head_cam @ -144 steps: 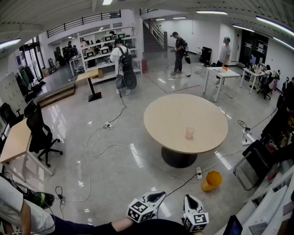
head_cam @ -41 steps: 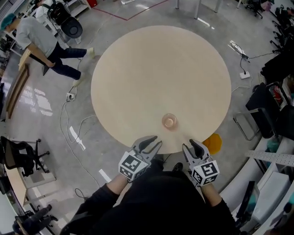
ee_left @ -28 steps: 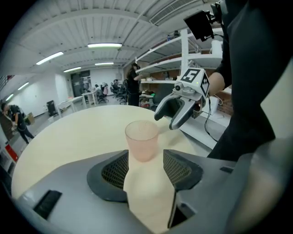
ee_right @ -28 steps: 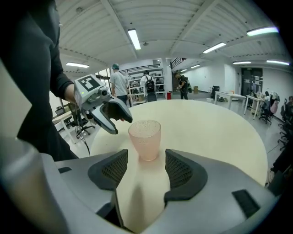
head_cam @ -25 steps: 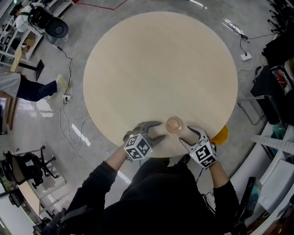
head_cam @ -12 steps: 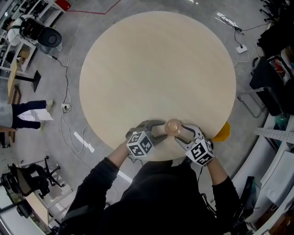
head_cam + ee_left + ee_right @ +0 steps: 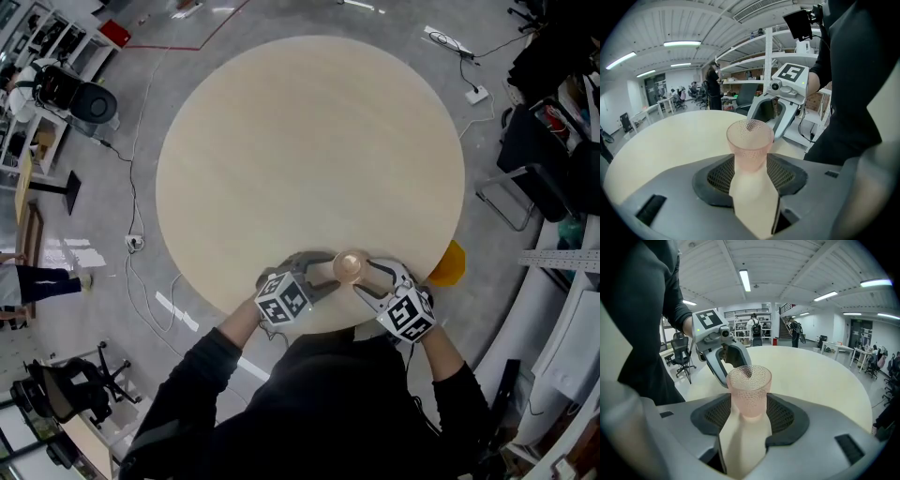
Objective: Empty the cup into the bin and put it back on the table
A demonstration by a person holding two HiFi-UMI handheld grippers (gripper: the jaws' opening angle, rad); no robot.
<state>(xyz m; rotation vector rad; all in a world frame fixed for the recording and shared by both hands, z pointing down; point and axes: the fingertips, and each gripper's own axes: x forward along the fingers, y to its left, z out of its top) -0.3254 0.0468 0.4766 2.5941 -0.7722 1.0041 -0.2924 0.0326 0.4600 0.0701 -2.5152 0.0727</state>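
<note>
A pink dimpled plastic cup (image 7: 349,266) stands upright on the round beige table (image 7: 309,150), close to its near edge. My left gripper (image 7: 324,271) is open just left of it, and my right gripper (image 7: 369,278) is open just right of it. They face each other across the cup. In the left gripper view the cup (image 7: 750,143) stands at the mouth of the jaws; the right gripper view shows the cup (image 7: 749,390) the same way. No pad visibly presses on it. An orange bin (image 7: 447,264) sits on the floor at the table's right edge.
Black chairs and bags (image 7: 539,159) crowd the floor on the right. Cables (image 7: 141,234) trail over the grey floor at the left, beside a desk with an office chair (image 7: 56,398). White shelving (image 7: 572,309) runs along the right side.
Over the last second both grippers have come in over the table edge and closed the distance to the cup from either side. The cup has not moved.
</note>
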